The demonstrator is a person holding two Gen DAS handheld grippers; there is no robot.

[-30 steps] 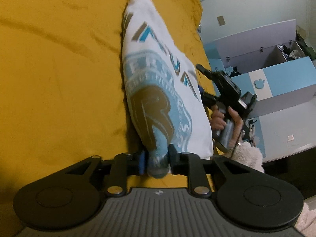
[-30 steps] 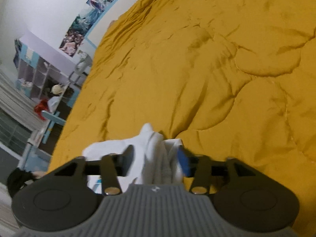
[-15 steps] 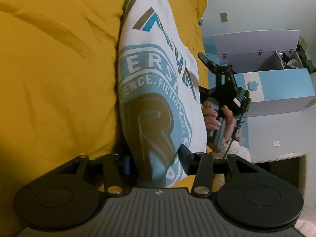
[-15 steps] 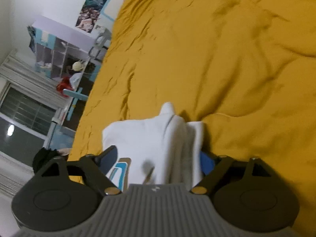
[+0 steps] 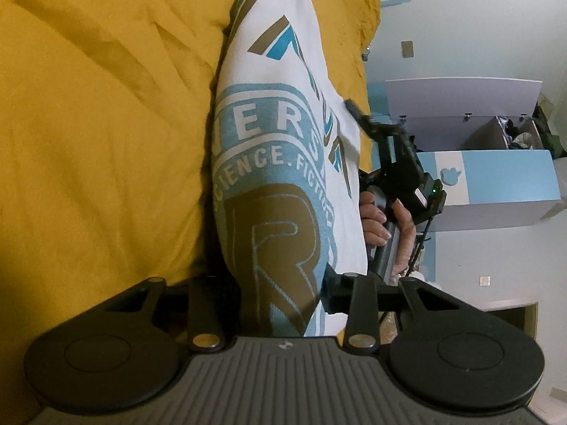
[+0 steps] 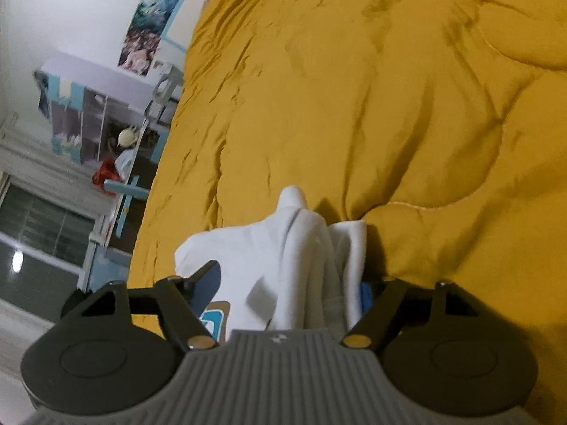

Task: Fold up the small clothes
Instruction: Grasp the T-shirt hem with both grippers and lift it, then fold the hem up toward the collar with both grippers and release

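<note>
We lay the folded shirt on the yellow bed, each gripper at one end to keep it flat: left gripper and right gripper straddle the cloth, jaws closing, pads not yet pinching; right hand at three o'clock.

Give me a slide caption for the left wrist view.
White printed shirt on a yellow blanket, lying between the closing left gripper.
</note>
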